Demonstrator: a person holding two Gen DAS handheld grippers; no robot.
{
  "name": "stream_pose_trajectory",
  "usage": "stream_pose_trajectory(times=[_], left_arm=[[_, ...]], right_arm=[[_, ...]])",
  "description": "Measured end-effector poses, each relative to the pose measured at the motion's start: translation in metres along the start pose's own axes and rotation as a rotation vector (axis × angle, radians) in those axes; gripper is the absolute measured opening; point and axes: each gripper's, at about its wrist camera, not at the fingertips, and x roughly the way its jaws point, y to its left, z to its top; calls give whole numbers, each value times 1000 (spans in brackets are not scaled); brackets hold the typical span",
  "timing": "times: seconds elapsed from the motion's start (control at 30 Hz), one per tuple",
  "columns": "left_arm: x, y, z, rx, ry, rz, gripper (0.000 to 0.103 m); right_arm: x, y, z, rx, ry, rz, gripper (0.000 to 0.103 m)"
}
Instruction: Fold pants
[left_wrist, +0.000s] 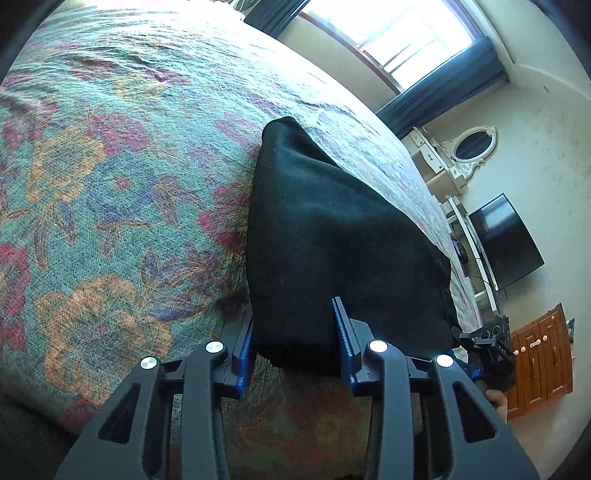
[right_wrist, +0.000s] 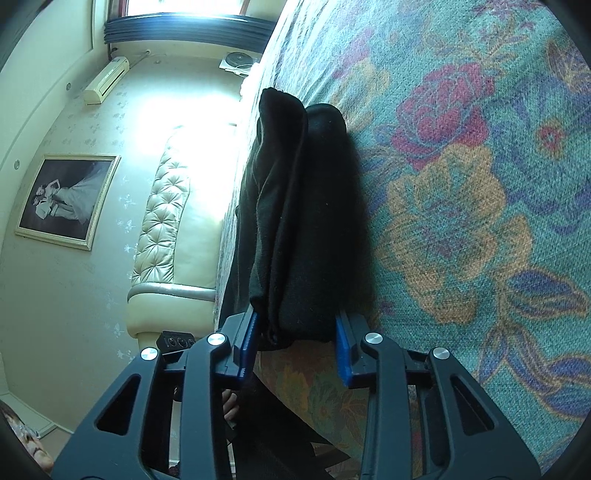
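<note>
A: The bed (left_wrist: 110, 177) carries it all; where are the pants (left_wrist: 332, 236)?

B: Bunched black, near the bed's edge, lifted at the near end.

A: And the claws?

B: The left gripper (left_wrist: 295, 350) is clamped narrow on one corner of the pants, the right gripper (right_wrist: 295, 343) likewise on the other.

A: Risk?

B: Layers hang loose in the right view. Pulling unevenly could slip a layer out, I think, or drag the pants off the edge.

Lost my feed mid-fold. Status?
Left gripper shut on pants. Right gripper shut on pants too. Pants bunched, lying on bedspread. Nothing in the way.
</note>
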Motion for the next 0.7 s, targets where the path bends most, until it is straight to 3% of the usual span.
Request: stream_pose_trajectory(times=[0.33,0.43,0.53,0.7], left_arm=[[-1,3,4,-15,2,-18,35],[0,7,5,-38,11,-32,35],[2,10,2,-18,24,-38,39],[5,35,0,-124,57,-130,49]], right_arm=[[0,6,-1,2,-8,5,33],[3,7,0,-22,5,-40,36],[5,4,2,-4,18,-69,47],[2,1,3,25,5,-29,64]])
